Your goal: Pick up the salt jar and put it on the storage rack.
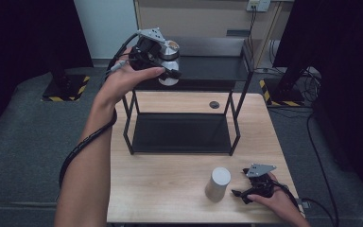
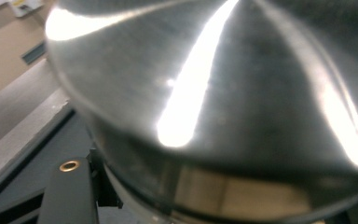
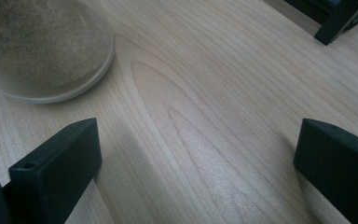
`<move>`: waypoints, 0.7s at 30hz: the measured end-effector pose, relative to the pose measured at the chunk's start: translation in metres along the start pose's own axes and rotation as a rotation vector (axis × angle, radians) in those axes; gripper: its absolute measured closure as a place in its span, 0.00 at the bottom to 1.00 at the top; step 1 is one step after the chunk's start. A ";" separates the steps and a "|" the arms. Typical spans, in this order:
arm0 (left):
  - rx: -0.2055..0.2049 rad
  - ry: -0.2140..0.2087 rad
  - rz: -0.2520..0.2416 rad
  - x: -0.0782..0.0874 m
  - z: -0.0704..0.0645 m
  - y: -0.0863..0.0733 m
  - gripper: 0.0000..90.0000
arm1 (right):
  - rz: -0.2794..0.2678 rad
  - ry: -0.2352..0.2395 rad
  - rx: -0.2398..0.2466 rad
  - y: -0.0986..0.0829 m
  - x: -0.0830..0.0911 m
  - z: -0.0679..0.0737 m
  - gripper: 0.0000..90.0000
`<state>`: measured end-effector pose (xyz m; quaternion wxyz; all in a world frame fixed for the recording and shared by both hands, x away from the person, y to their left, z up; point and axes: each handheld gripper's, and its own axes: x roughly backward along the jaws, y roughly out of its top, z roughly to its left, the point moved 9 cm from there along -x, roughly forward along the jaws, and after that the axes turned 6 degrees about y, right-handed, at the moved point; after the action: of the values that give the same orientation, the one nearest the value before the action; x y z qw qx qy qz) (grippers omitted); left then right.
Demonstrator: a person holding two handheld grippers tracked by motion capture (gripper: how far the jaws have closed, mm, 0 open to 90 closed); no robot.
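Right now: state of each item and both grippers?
left gripper: raised over the shelf's top level, shut on the metal cup.
metal cup: upright, held at the top shelf.
black shelf: standing on the table, lower level bare.
grey cylinder: upright on the table, untouched.
right gripper: jaws open, low on the table beside the cylinder.

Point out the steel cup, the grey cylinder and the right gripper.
steel cup (image 1: 169, 56), high view, its shiny side wall
grey cylinder (image 1: 218, 183), high view, its side wall
right gripper (image 1: 240, 195), high view, between its open black jaws
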<state>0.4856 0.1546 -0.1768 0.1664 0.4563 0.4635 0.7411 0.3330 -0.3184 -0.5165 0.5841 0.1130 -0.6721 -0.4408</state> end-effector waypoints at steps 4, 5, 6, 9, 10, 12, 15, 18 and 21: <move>0.021 0.036 0.005 -0.001 0.001 0.004 0.33 | 0.000 -0.001 -0.001 0.000 0.000 0.000 0.02; 0.030 0.049 0.008 -0.001 0.001 0.005 0.33 | 0.000 -0.001 -0.001 0.000 0.000 0.000 0.02; 0.040 0.060 0.010 -0.002 0.001 0.006 0.33 | 0.000 -0.001 -0.001 0.000 0.000 0.000 0.02; 0.062 0.087 0.011 -0.004 0.002 0.007 0.33 | 0.000 -0.001 -0.001 0.000 0.000 0.000 0.02; 0.072 0.100 0.014 -0.005 0.003 0.008 0.33 | 0.000 -0.001 -0.001 0.000 0.000 0.000 0.02; 0.090 0.121 0.015 -0.006 0.003 0.008 0.33 | -0.001 0.000 -0.001 0.000 0.000 0.000 0.02; 0.105 0.141 0.011 -0.009 0.004 0.009 0.33 | -0.001 0.000 -0.001 0.000 0.000 0.000 0.02; 0.125 0.176 0.011 -0.011 0.003 0.011 0.33 | 0.000 0.000 -0.001 0.000 0.000 0.000 0.02; 0.153 0.218 0.011 -0.012 0.003 0.012 0.33 | 0.000 0.000 -0.001 0.000 0.000 0.000 0.02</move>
<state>0.4967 0.1414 -0.1726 0.0757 0.3869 0.5314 0.7498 0.3330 -0.3185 -0.5165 0.5841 0.1129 -0.6719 -0.4411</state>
